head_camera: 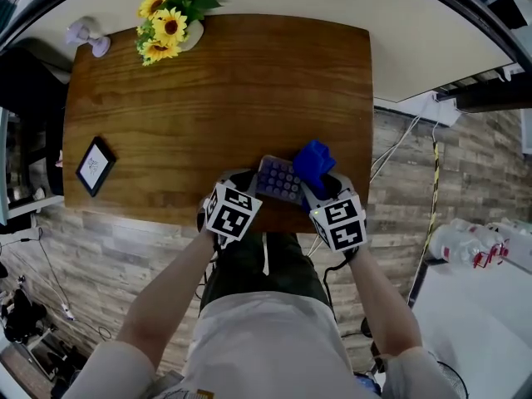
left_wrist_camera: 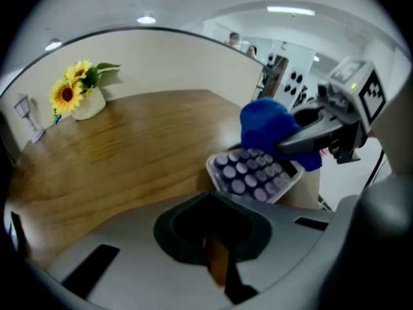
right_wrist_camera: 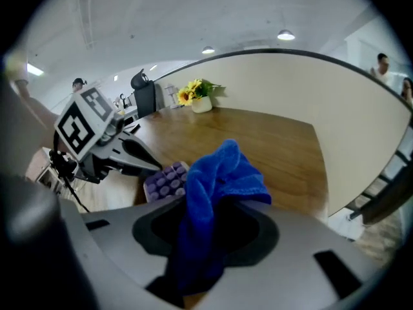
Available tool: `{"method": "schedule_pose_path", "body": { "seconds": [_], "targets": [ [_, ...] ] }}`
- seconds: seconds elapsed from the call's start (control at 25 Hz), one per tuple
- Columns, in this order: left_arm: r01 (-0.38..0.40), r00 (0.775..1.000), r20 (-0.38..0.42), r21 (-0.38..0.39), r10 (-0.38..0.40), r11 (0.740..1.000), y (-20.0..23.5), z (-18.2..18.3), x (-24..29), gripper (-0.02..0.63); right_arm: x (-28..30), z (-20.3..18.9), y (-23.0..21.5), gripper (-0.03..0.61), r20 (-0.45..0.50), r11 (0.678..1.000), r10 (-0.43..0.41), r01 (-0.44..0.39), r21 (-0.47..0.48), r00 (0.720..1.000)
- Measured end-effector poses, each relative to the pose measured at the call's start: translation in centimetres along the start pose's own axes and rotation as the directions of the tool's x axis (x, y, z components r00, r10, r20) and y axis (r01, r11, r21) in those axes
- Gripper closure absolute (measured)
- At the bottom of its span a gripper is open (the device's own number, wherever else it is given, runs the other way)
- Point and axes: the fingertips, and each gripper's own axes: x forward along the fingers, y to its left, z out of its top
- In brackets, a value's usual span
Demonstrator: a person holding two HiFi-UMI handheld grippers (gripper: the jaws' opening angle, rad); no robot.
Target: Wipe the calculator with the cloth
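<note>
Calculator [head_camera: 277, 181] lies at lower centre of the head view, keys up, on the near edge of the wooden table [head_camera: 216, 81], directly between the two grippers. Right gripper [head_camera: 322, 188]: jaws clamped on the blue cloth [head_camera: 314, 165], which bunches out ahead of them and rests over the calculator's right end. Left gripper [head_camera: 249, 185]: jaws appear drawn together with nothing between them, tip at the calculator's left edge; actual contact is not clear in any view. Key relation: the uncovered keys lie left of the cloth, toward the left gripper, and the long axis seems to run between the two. Judgement: the wipe falls to the right gripper, stroking leftward along that axis.
</note>
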Motion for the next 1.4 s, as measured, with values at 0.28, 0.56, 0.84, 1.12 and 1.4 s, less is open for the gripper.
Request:
{"method": "schedule_pose_path", "body": {
  "seconds": [0.28,0.56,0.84,1.12,1.4],
  "targets": [
    [0.046,0.998,0.052,-0.119,-0.040,0.992,-0.7,-0.6,-0.6,0.611,-2.2,-3.0,2.8,0.419,-0.048,0.998,0.061,-0.060,0.024,0.997],
    [0.158,0.978,0.145,-0.025,-0.153,0.987,-4.1,1.0,-1.7,0.611,-2.7,-4.3,4.4,0.417,-0.043,0.998,0.061,-0.059,0.037,0.997],
    [0.133,0.982,0.134,-0.015,-0.130,0.991,-3.8,1.0,-1.2,0.611,-2.6,-4.5,6.8,0.417,-0.076,0.995,0.103,-0.104,-0.010,0.992],
    [0.109,0.983,0.143,0.028,-0.112,0.994,-3.7,0.8,-1.1,0.611,-3.3,-6.5,12.0,0.422,-0.130,0.959,0.279,-0.282,0.000,0.951],
    [0.122,0.981,0.151,0.033,-0.126,0.992,-3.9,0.8,-1.3,0.611,-6.1,-4.7,7.6,0.424,-0.091,0.970,0.242,-0.237,0.061,0.966]
  ]
}}
